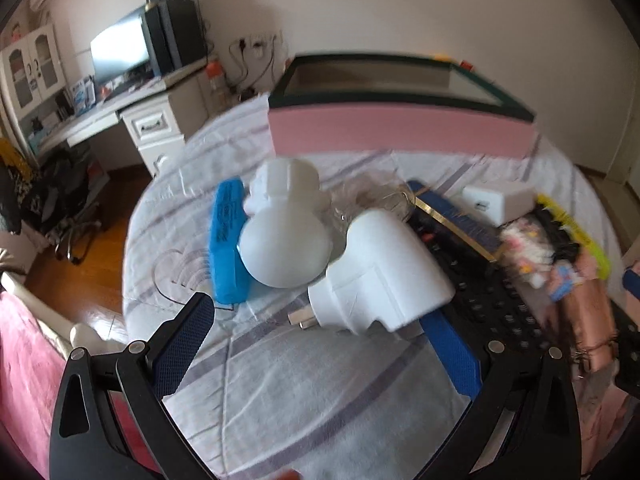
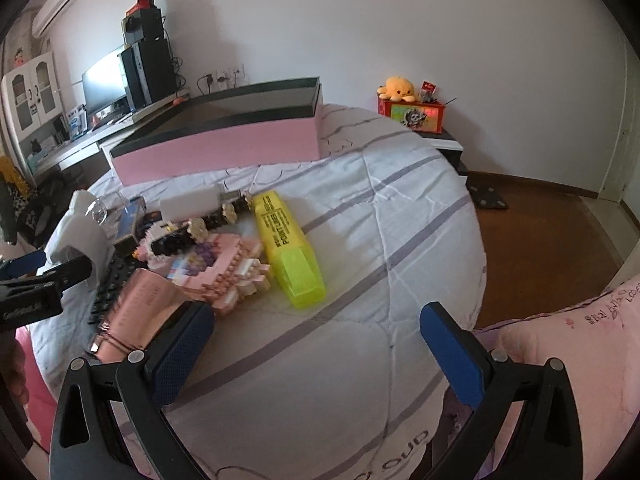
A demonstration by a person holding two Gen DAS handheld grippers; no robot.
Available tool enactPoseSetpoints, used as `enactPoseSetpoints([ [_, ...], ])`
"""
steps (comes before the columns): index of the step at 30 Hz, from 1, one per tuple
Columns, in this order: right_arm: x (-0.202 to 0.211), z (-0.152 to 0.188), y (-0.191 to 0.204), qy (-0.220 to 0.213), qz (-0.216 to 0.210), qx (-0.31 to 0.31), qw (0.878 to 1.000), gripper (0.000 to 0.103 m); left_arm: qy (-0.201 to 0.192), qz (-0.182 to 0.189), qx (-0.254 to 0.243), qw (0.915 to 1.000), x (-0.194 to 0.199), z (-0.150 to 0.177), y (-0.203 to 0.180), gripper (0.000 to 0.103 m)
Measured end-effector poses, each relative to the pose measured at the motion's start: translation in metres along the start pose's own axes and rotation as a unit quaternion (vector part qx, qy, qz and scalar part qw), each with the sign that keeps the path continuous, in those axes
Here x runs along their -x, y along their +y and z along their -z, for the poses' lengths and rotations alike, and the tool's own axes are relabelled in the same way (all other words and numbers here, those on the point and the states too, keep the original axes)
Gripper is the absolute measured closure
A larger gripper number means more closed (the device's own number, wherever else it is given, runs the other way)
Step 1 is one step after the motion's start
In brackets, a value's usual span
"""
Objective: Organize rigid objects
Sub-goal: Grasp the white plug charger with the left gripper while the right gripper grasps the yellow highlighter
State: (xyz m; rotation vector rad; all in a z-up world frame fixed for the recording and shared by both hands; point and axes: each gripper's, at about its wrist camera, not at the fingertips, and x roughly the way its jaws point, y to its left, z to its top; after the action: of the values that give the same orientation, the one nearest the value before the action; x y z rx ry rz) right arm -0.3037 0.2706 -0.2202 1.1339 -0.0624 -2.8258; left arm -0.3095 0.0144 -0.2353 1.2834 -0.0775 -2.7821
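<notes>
My left gripper (image 1: pixel 316 316) is open over the striped quilt (image 1: pixel 280 380). A white plug adapter (image 1: pixel 380 276) lies between its fingers, against the right pad. Beyond it are a white snowman-shaped figure (image 1: pixel 284 224) and a blue box (image 1: pixel 228 240). My right gripper (image 2: pixel 318 312) is open over bare quilt, holding nothing. Ahead and to its left lie a yellow highlighter (image 2: pixel 288 244), a pink block model (image 2: pixel 228 268), a rose-gold case (image 2: pixel 136 312) and a white charger (image 2: pixel 188 204). The open pink box (image 2: pixel 216 148) stands at the back of the bed.
A black perforated board (image 1: pixel 500 308) lies under the clutter, with a blue-and-gold box (image 1: pixel 452 216) on it. A desk with a monitor (image 2: pixel 104 80) stands at the left. The wooden floor (image 2: pixel 540 232) drops off to the right. A pink pillow (image 2: pixel 580 340) is near my right finger.
</notes>
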Motion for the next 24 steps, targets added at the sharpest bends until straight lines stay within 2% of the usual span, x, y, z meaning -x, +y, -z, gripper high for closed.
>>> enactPoseSetpoints([
  [5,-0.007,0.0,-0.006,-0.003,-0.03,-0.001,1.0,0.0,0.005,0.048,0.041,0.998,-0.012,0.003,0.01,0.0],
  [8,-0.008,0.0,-0.007,-0.006,-0.038,0.002,0.999,0.0,-0.013,0.047,0.016,0.9987,-0.01,0.005,0.006,0.0],
  [13,-0.01,0.001,-0.006,-0.005,-0.041,0.015,0.999,0.0,-0.012,0.057,0.04,0.9975,-0.008,0.001,0.009,0.0],
  [17,-0.012,0.003,0.003,0.003,-0.018,0.051,0.999,0.0,-0.015,0.061,0.041,0.9972,-0.003,0.001,0.006,0.0],
  [19,-0.012,0.004,0.001,-0.002,-0.02,0.043,0.999,0.0,-0.023,0.059,0.04,0.9972,-0.003,0.001,0.007,0.001],
  [22,-0.013,0.004,0.001,-0.002,-0.019,0.048,0.999,0.0,-0.03,0.063,0.023,0.9973,-0.005,0.0,0.006,0.016],
  [24,-0.013,0.004,0.0,0.0,-0.02,0.049,0.999,0.0,-0.032,0.078,0.017,0.9964,-0.003,-0.004,0.005,0.039],
])
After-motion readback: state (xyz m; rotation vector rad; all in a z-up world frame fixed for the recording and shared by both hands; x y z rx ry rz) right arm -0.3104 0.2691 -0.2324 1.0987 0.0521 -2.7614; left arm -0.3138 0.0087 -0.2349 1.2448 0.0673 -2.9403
